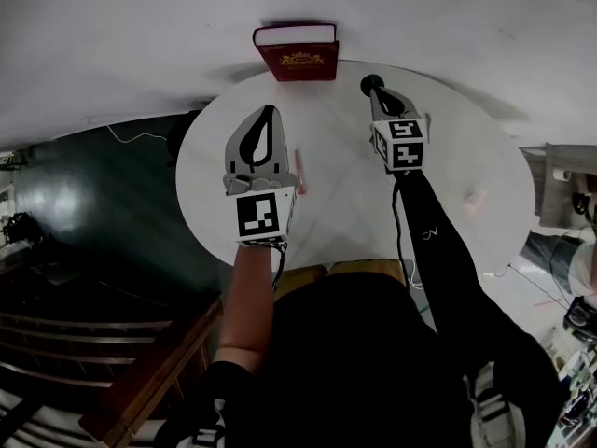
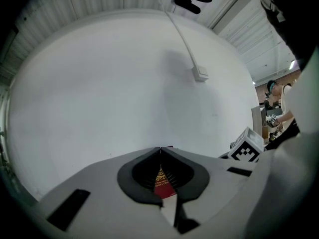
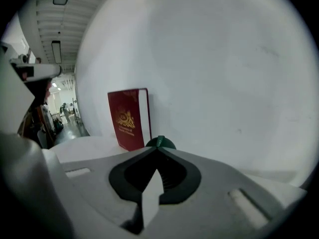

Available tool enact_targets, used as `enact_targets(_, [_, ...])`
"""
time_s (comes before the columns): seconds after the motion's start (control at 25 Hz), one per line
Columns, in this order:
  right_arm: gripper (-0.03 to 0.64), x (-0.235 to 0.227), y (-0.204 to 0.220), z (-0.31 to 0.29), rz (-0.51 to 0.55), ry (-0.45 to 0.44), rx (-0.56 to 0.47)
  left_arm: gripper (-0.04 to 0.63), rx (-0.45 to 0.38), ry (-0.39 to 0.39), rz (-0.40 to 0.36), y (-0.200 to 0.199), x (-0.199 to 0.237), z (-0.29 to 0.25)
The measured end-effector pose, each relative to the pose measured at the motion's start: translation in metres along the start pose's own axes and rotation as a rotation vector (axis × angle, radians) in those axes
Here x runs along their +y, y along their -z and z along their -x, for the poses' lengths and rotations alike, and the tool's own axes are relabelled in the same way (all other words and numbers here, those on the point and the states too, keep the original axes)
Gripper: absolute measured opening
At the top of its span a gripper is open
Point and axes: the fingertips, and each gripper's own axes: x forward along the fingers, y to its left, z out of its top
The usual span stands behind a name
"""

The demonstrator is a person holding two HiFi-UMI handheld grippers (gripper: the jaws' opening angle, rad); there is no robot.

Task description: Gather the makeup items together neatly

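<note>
1. Right hand-held gripper (image 1: pixel 373 90): its jaws are closed, and the tips pinch a small dark green round item (image 3: pixel 159 142). The head view shows it as a dark knob at the tip, upper centre of the frame.
2. Left hand-held gripper (image 1: pixel 270 112): its jaws are together, tip against tip, with nothing between them. It sits left of centre in the head view, above the left part of the tabletop (image 1: pixel 448 147).
3. Through the hollow behind the left gripper's closed tips, its own view shows a slice of the red book (image 2: pixel 163 183).
4. That red book (image 1: pixel 297 56) stands against the white wall at the far edge of the round white tabletop, top centre of the head view. In the right gripper view it appears upright, just left of the pinched green item.
5. A thin pink stick (image 1: pixel 300 170) lies on the tabletop just right of the left gripper, between the two grippers.
6. A small pale pink item (image 1: pixel 471 197) lies well apart from the stick, toward the right edge of the tabletop; it is too blurred to tell what it is.
7. Each gripper carries a marker cube, the left cube (image 1: pixel 257 215) nearer the bottom of the frame than the right cube (image 1: pixel 403 144).
</note>
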Motion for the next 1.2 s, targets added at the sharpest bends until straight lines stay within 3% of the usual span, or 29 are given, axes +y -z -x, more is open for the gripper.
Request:
enact_targets(0.36, [0.005,0.031,-0.077,0.095,-0.021,0.03,-0.225,0.009,-0.114,0.078,-0.011,-0.041,-0.017,0.013])
enact_targets(0.64, [0.005,0.057,-0.109,0.161,-0.015,0.075,-0.349,0.009,-0.119,0.152,-0.024,-0.052,-0.032,0.029])
enact_targets(0.88, [0.005,0.071,-0.11,0.184,0.009,0.101,-0.369,0.009,-0.13,0.2,-0.029,-0.057,-0.041,0.037])
enact_targets(1.2, [0.005,0.075,-0.091,0.181,-0.007,0.094,-0.328,0.009,-0.128,0.182,-0.071,-0.049,-0.04,0.047])
